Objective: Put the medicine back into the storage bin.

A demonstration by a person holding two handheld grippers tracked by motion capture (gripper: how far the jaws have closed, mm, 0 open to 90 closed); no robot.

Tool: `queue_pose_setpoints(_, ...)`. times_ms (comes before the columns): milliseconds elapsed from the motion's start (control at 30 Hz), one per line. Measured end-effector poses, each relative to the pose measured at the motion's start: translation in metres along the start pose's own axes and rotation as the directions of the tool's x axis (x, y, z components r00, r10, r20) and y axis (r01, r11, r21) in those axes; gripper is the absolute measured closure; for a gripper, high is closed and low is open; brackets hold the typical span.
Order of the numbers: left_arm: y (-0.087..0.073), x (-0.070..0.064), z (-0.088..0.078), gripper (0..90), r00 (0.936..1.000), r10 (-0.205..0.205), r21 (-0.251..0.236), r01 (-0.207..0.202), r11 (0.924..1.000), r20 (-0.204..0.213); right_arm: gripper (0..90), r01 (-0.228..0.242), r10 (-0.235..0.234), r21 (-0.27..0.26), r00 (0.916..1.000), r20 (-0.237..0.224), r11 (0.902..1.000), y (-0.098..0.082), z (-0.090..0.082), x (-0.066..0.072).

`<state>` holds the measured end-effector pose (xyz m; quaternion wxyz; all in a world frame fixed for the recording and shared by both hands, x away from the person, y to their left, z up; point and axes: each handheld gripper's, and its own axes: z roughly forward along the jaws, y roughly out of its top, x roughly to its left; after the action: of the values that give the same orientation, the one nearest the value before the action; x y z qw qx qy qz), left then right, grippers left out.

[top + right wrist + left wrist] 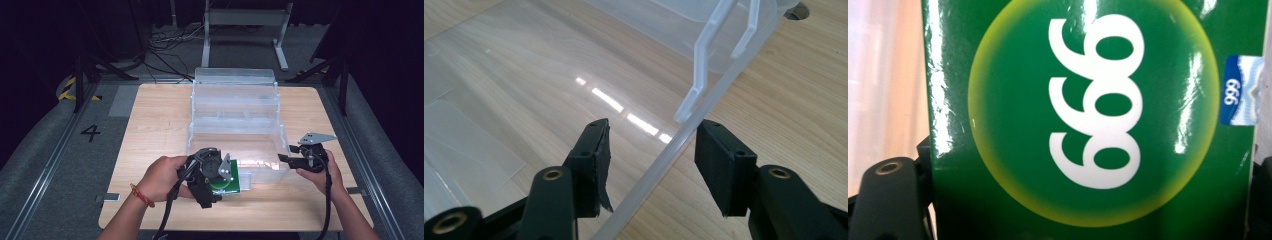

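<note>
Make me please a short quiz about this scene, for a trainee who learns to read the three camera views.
1. True or false: the left tool holds a green box.
2. What stands between the jaws of the right tool? A: the rim of the clear plastic container, with a gap on each side. B: the green box. C: a cable.
3. Which number is printed on the small blue label at the edge of the green box?

Key: 1 true; 2 A; 3 999.
</note>
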<state>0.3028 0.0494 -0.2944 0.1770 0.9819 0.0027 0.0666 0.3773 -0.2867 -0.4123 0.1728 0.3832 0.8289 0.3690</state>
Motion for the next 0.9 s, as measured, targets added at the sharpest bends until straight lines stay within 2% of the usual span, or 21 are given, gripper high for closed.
queue_pose_setpoints(67, 0.003, 0.008, -0.008, 16.7, 1.0000, -0.004, -0.018, 0.004, 0.9998, -0.004, 49.1, -0.004, 0.004, 0.002, 1.0000, 0.001, 1.0000, 0.000, 0.000, 0.001)
queue_pose_setpoints(133, 0.004, 0.012, -0.010, 16.7, 0.9999, -0.010, -0.016, 0.009, 0.9998, -0.011, 49.1, -0.001, 0.001, 0.001, 1.0000, 0.001, 1.0000, 0.000, 0.000, 0.001)
queue_pose_setpoints(167, 0.006, 0.019, -0.012, 16.7, 0.9997, -0.016, -0.015, 0.016, 0.9998, -0.016, 49.1, 0.001, -0.001, 0.001, 1.0000, 0.001, 1.0000, 0.000, 0.000, 0.002)
queue_pose_setpoints(200, 0.006, 0.019, -0.012, 16.7, 0.9997, -0.016, -0.015, 0.016, 0.9998, -0.016, 49.1, 0.003, -0.003, 0.001, 1.0000, 0.001, 1.0000, 0.000, 0.000, 0.002)
queue_pose_setpoints(233, 0.007, 0.026, -0.013, 16.7, 0.9996, -0.022, -0.009, 0.021, 0.9997, -0.017, 49.1, 0.003, -0.003, 0.001, 1.0000, 0.001, 1.0000, 0.000, 0.000, 0.002)
queue_pose_setpoints(300, 0.008, 0.029, -0.012, 16.7, 0.9996, -0.020, -0.006, 0.020, 0.9998, -0.021, 49.0, 0.004, -0.004, 0.001, 1.0000, 0.001, 1.0000, 0.000, 0.000, 0.002)
queue_pose_setpoints(400, 0.008, 0.041, -0.009, 16.7, 0.9991, -0.033, 0.002, 0.033, 0.9994, -0.026, 48.8, 0.007, -0.007, -0.001, 1.0000, -0.004, 1.0000, 0.000, 0.000, 0.003)
queue_pose_setpoints(433, 0.007, 0.050, -0.007, 16.7, 0.9991, -0.039, 0.005, 0.040, 0.9992, -0.018, 48.8, 0.011, -0.011, -0.001, 0.9999, -0.008, 0.9999, 0.000, 0.000, 0.003)
queue_pose_setpoints(500, 0.006, 0.052, -0.005, 16.7, 0.9988, -0.046, 0.005, 0.046, 0.9989, -0.015, 48.8, 0.012, -0.012, -0.002, 0.9999, -0.010, 0.9999, 0.000, 0.000, 0.003)
queue_pose_setpoints(633, 0.002, 0.064, 0.001, 16.8, 1.0000, -0.006, 0.021, 0.006, 0.9997, 0.000, 48.8, 0.012, -0.012, -0.004, 0.9998, -0.016, 0.9999, 0.000, 0.001, 0.003)
queue_pose_setpoints(700, 0.000, 0.070, 0.003, 16.7, 0.9999, -0.012, 0.025, 0.013, 0.9996, -0.007, 48.8, 0.013, -0.013, -0.006, 0.9997, -0.018, 0.9999, 0.000, 0.001, 0.004)
queue_pose_setpoints(800, -0.003, 0.076, 0.006, 16.6, 0.9999, 0.014, 0.019, -0.013, 0.9997, -0.009, 48.7, 0.014, -0.015, -0.007, 0.9997, -0.021, 0.9999, 0.000, 0.001, 0.004)
queue_pose_setpoints(900, -0.005, 0.084, 0.008, 16.6, 0.9998, 0.007, 0.024, -0.006, 0.9997, -0.021, 48.7, 0.019, -0.019, -0.003, 0.9996, -0.022, 0.9998, 0.000, 0.001, 0.004)
